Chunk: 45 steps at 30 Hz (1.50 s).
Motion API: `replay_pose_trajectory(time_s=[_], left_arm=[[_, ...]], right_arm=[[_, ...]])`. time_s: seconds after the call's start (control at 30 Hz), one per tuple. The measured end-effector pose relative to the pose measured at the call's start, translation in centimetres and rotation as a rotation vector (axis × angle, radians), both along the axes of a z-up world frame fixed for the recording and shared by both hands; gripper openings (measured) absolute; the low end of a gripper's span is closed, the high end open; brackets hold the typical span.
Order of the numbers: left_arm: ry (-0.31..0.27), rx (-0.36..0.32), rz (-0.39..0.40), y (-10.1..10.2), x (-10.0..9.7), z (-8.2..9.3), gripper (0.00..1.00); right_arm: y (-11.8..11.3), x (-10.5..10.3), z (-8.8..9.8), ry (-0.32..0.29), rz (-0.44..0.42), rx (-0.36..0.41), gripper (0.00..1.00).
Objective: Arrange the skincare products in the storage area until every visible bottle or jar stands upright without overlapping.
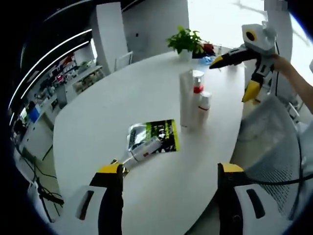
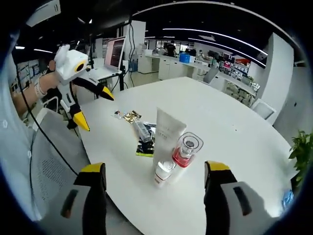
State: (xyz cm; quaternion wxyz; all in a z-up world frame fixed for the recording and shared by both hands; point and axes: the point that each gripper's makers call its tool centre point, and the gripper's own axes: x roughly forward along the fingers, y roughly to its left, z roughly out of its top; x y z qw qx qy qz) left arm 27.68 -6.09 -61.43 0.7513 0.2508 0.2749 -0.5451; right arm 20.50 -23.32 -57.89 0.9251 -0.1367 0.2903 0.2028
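Note:
Three products stand upright close together on the white table (image 1: 117, 98): a tall white tube (image 1: 186, 98) (image 2: 167, 132), a clear bottle with a red band (image 1: 197, 87) (image 2: 185, 149) and a small white bottle (image 1: 204, 104) (image 2: 162, 172). A slim white bottle (image 1: 144, 149) (image 2: 142, 131) lies on its side across a green and black packet (image 1: 165, 133) (image 2: 145, 148). My left gripper (image 1: 170, 169) (image 2: 95, 108) hangs open near the lying bottle, holding nothing. My right gripper (image 2: 154, 168) (image 1: 232, 79) is open and empty, just short of the standing group.
Small gold wrappers (image 2: 131, 116) (image 1: 120, 165) lie by the packet. A potted plant (image 1: 185, 41) (image 2: 301, 147) stands at the table's far end. A grey mesh chair (image 1: 274, 147) (image 2: 49, 161) sits at the table edge. An open laptop (image 2: 110, 56) is on a desk behind.

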Motion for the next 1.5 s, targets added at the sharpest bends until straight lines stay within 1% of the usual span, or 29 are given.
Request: replay_pose_trajectory(time_s=[0.2, 0.37, 0.47, 0.57, 0.7, 0.8, 0.87, 0.97, 1.07, 1.13, 1.27, 1.43, 1.5], left_arm=[[-0.024, -0.013, 0.009, 0.8, 0.3, 0.7, 0.86], [-0.019, -0.016, 0.013, 1.3, 0.5, 0.8, 0.9], [-0.022, -0.02, 0.016, 1.5, 0.6, 0.9, 0.95], [-0.021, -0.023, 0.013, 1.6, 0.6, 0.9, 0.97], [-0.015, -0.025, 0.0, 1.8, 0.6, 0.8, 0.97], [0.004, -0.03, -0.001, 1.8, 0.6, 0.7, 0.97], [0.005, -0.029, -0.007, 1.8, 0.8, 0.6, 0.97], [-0.017, -0.014, -0.02, 1.8, 1.5, 0.4, 0.97], [-0.026, -0.008, -0.033, 1.6, 2.1, 0.1, 0.97], [-0.019, -0.004, -0.034, 1.5, 2.7, -0.2, 0.97], [-0.027, 0.016, -0.04, 1.4, 3.8, -0.8, 0.97], [-0.018, 0.007, -0.053, 0.8, 4.8, -1.3, 0.97], [-0.018, 0.025, -0.057, 0.6, 5.3, -1.9, 0.97]], right_arm=[[0.2, 0.2, 0.4, -0.012, -0.001, -0.001, 0.9], [0.3, 0.3, 0.4, -0.005, 0.007, -0.013, 0.92], [0.4, 0.4, 0.6, -0.01, 0.01, -0.011, 0.94], [0.5, 0.5, 0.7, -0.007, 0.014, -0.011, 0.95], [0.5, 0.8, 0.8, -0.009, 0.018, -0.019, 0.99], [0.7, 0.9, 0.8, -0.008, 0.027, -0.014, 1.0], [0.8, 1.0, 0.9, -0.01, 0.03, -0.01, 1.0], [0.9, 1.1, 0.8, -0.002, 0.036, -0.009, 1.0], [1.0, 1.3, 0.9, -0.005, 0.039, -0.003, 1.0], [0.9, 1.4, 0.9, -0.006, 0.038, 0.0, 1.0], [0.7, 1.6, 1.1, -0.01, 0.034, -0.008, 1.0], [0.0, 1.8, 1.2, -0.017, 0.015, -0.014, 1.0], [-0.2, 1.8, 1.1, -0.016, 0.014, -0.013, 0.99]])
